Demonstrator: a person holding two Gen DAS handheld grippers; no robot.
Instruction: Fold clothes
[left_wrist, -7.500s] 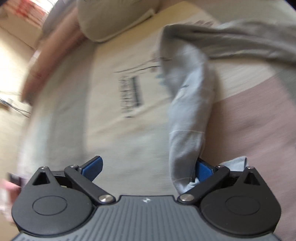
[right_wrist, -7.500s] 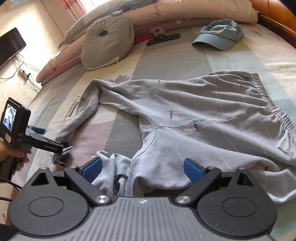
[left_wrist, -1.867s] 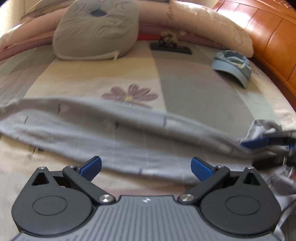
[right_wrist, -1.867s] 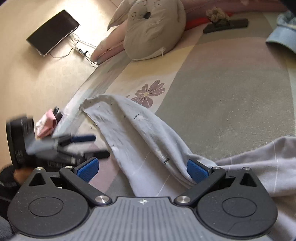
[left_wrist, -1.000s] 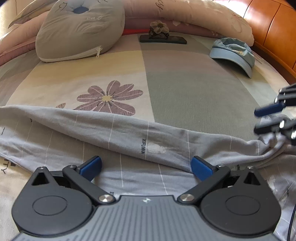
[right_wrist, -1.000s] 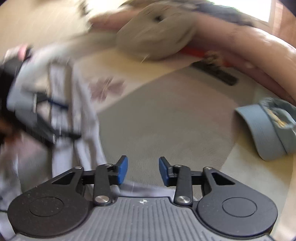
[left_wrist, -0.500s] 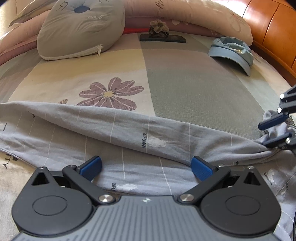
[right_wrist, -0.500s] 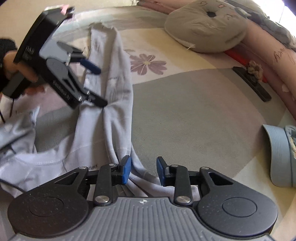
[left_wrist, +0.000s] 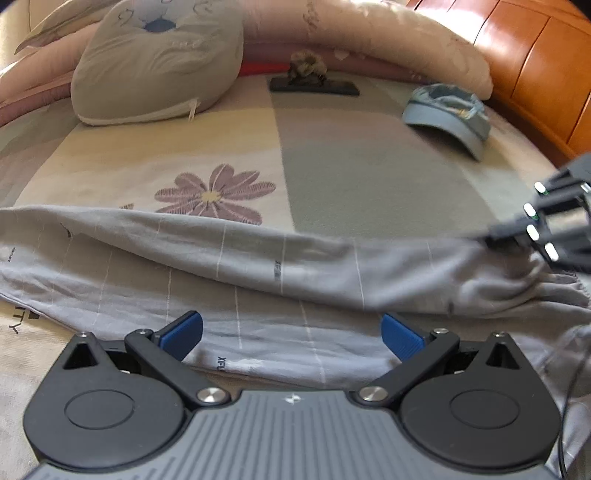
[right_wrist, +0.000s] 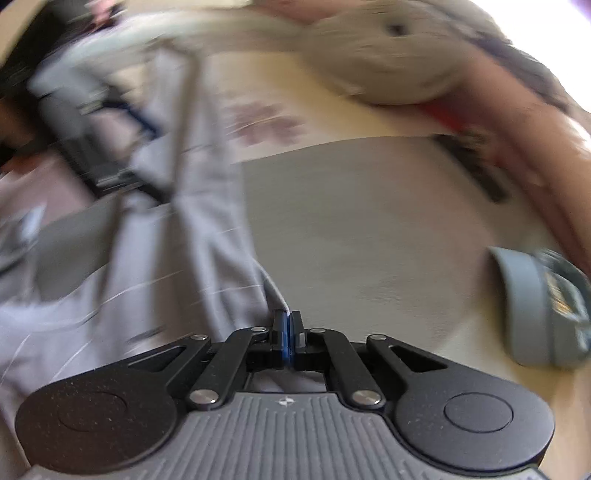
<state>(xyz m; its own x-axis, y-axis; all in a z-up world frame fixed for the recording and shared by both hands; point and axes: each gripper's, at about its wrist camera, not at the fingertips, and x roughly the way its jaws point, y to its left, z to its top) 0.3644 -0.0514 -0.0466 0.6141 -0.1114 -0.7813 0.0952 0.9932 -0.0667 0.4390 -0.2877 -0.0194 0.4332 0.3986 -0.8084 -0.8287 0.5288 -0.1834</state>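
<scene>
Trousers (left_wrist: 258, 266), pale grey with thin white lines, lie stretched across the near part of the bed (left_wrist: 369, 192), running from the left edge of the left wrist view to the far right, where the gathered waistband bunches up. At the left, the cloth covers the sheet's lettering only in part, and a cushion (left_wrist: 155, 70) sits well back, near the pillows (left_wrist: 369, 44) along the head. The left gripper (left_wrist: 291, 332) hangs over the near edge of the cloth with its blue pads spread wide, nothing between them. Beyond the far edge of the cloth the sheet is bare across the flower print and the grey panel, up to a dark flat object (left_wrist: 314, 86) by the pillows. Further right a blue cap (left_wrist: 448, 112) rests upside down, well apart from the cloth and near the wooden bed frame (left_wrist: 535, 74). Its hollow holds nothing that can be made out. At the far right the right gripper (left_wrist: 517, 236) meets the waistband end; the right wrist view, heavily blurred, shows its pads (right_wrist: 282, 332) pressed together on a thin edge of the grey cloth.
</scene>
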